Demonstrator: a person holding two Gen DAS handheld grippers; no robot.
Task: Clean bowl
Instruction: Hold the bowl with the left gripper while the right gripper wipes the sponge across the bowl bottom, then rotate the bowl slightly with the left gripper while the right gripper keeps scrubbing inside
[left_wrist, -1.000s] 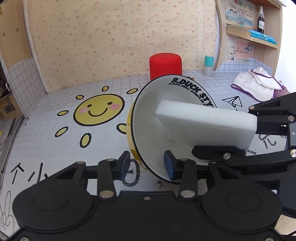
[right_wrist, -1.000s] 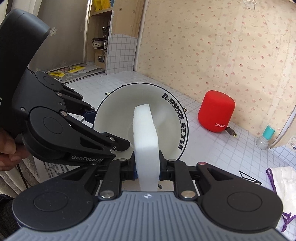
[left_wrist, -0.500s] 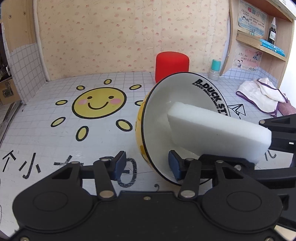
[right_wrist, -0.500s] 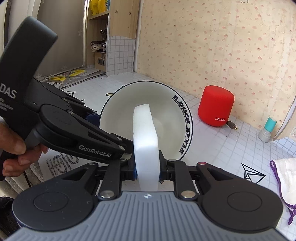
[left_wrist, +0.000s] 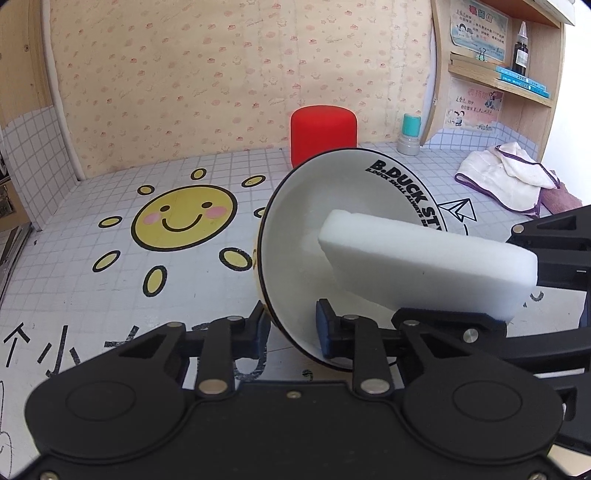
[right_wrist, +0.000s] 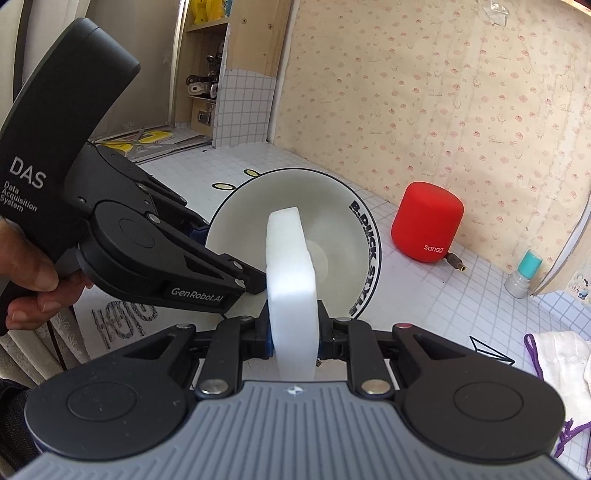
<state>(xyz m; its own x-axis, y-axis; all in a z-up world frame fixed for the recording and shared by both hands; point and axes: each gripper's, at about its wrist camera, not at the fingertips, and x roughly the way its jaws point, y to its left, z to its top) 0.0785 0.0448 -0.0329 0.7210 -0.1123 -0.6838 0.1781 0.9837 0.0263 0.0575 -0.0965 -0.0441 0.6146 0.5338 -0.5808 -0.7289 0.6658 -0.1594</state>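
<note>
A: Left wrist view, nearest first: the left hand-held gripper (left_wrist: 290, 328) has just been closing, and its blue pads now sit on either side of the near rim of the bowl (left_wrist: 306, 236), one outside the wall, one inside. I judge it clamped on that rim.

B: So the bowl is held up?

A: Tipped on edge over the tabletop (left_wrist: 110, 295), its white inside facing right, toward the other tool. The right hand-held gripper (right_wrist: 293, 338) is clamped on a white sponge (right_wrist: 291, 288), which stands on its thin edge between the pads.

B: Which way does the sponge run?

A: Its long axis points straight ahead from the right gripper into the bowl's open mouth. The far end reaches into the hollow; whether it touches the bottom I cannot tell. Seen from the left, the sponge comes in from the right, across the rim.

B: And beyond?

A: A red speaker (right_wrist: 426, 221) stands behind the bowl near the wall, with a small teal-capped bottle (right_wrist: 524, 273) further right.

B: The next move?

A: Probably the right hand wipes along that axis while the left steadies the rim.
</note>
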